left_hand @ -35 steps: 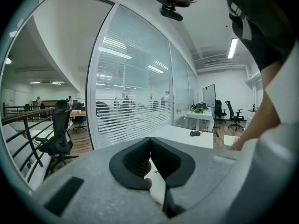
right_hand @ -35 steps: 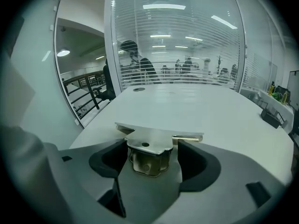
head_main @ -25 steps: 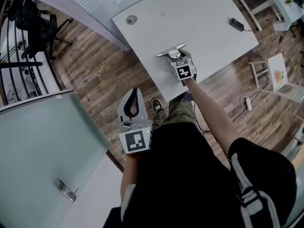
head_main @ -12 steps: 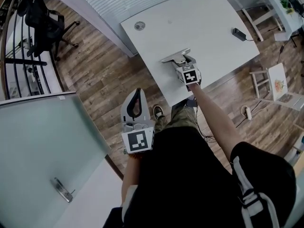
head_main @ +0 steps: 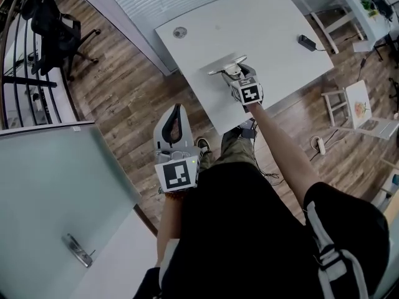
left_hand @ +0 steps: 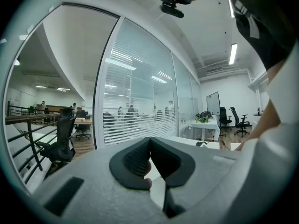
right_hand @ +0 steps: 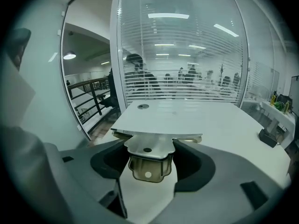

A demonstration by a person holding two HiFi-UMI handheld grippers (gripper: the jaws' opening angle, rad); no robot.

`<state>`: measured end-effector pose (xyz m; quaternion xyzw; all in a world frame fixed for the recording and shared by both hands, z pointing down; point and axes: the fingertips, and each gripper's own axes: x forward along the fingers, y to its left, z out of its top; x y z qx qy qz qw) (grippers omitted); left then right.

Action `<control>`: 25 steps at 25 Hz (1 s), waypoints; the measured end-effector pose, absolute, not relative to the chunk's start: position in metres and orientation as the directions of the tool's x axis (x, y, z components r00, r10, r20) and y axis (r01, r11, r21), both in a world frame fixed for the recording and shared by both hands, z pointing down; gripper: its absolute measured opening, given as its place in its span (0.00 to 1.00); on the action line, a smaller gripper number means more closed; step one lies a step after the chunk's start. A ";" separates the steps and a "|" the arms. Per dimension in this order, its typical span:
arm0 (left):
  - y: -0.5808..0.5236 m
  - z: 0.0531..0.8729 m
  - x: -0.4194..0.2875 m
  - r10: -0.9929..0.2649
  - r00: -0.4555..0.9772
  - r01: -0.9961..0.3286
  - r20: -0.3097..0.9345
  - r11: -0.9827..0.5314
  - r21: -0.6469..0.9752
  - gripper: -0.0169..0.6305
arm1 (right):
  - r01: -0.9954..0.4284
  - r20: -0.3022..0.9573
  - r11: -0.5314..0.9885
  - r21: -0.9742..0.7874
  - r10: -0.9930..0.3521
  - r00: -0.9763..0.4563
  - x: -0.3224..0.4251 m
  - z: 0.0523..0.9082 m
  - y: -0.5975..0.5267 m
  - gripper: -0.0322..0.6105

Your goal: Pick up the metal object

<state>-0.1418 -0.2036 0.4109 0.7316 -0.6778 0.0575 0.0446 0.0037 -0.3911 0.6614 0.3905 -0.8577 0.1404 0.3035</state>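
Metal object clamped in outstretched right tongs.

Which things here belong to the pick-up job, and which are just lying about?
In the job: metal object, right gripper closed on it, white table beneath.

Lying about: small black device and round insert on the table, office chair, left gripper shut over the floor.

Your right arm stretched straight ahead, right gripper at its end with jaws clamped on the metal object, your left gripper held low before your waist, pointing forward, jaws pressed together.
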 end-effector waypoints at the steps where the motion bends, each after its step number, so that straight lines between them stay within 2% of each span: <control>1: -0.205 0.410 -0.142 -0.987 0.077 -0.997 0.139 -0.079 -0.011 0.05 | -0.754 0.623 0.657 -0.001 -0.589 -0.514 0.003 0.656 -0.392 0.50; 25: -0.207 0.392 -0.112 -0.980 0.180 -0.982 0.084 -0.183 -0.038 0.05 | -0.734 0.343 0.673 0.090 -0.713 -0.611 -0.003 0.505 -0.361 0.50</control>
